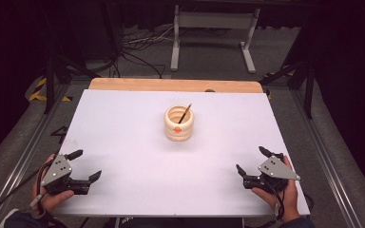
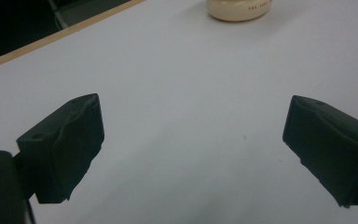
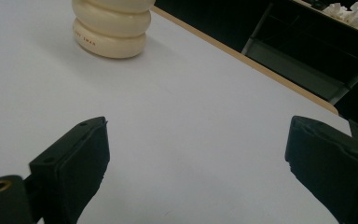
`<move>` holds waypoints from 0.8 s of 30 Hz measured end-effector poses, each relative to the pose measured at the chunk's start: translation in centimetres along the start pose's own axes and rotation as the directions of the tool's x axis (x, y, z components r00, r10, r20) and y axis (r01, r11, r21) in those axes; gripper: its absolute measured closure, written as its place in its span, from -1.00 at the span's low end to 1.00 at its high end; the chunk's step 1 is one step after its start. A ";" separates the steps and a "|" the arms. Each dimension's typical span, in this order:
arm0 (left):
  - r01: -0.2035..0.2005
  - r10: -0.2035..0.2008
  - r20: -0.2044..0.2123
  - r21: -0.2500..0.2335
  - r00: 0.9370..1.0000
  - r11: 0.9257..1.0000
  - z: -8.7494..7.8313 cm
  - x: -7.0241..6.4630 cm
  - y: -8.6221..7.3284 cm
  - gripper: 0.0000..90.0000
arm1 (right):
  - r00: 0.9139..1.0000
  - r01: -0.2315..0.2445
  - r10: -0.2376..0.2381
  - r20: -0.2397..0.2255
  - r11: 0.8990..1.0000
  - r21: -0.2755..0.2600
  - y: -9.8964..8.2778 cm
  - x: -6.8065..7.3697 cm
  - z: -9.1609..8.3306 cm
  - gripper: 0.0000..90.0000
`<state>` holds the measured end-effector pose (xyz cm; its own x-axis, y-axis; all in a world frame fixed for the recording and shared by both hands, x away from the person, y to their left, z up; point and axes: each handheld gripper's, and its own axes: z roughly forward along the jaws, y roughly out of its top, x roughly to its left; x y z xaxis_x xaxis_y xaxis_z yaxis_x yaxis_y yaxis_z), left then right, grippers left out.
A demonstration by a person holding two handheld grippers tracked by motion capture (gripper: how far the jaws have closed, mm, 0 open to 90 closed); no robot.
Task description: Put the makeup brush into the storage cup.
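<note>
A cream ribbed pot [image 1: 178, 123] stands near the middle of the white table top [image 1: 123, 142], with a dark pencil [image 1: 185, 114] leaning inside it and a small orange mark on its front. The pot's base [image 2: 238, 9] lies far ahead in the left gripper view, and its lower rings [image 3: 110, 29] appear at upper left in the right gripper view. My left gripper [image 1: 88, 166] rests open near the front left edge, held by a hand. My right gripper [image 1: 252, 160] rests open near the front right edge. Both hold nothing.
A wooden strip [image 1: 176, 85] borders the table's far edge. Beyond it stand a grey metal frame [image 1: 214, 33] and loose cables [image 1: 138, 47] on the floor. Metal rails [image 1: 24, 147] run along both sides of the table.
</note>
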<state>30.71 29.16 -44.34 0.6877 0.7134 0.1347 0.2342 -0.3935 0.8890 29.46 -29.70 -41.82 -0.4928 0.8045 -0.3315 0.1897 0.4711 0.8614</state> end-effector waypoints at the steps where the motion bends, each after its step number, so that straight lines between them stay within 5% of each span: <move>1: -0.001 0.001 0.003 0.002 1.000 1.000 0.0 0.0 0.0 -0.86 | 1.000 0.002 -0.002 0.000 1.000 0.000 0.0 0.1 0.0 -0.84; 24: 0.002 -0.002 0.023 0.017 1.000 1.000 0.4 -0.1 0.2 -0.85 | 1.000 -0.008 0.008 0.002 1.000 -0.003 0.0 -0.2 0.0 -0.84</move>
<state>30.96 28.77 -44.36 0.7028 0.7008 0.1227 0.2468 -0.4019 0.8818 29.57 -29.85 -41.81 -0.4896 0.8091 -0.3249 0.1915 0.4633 0.8653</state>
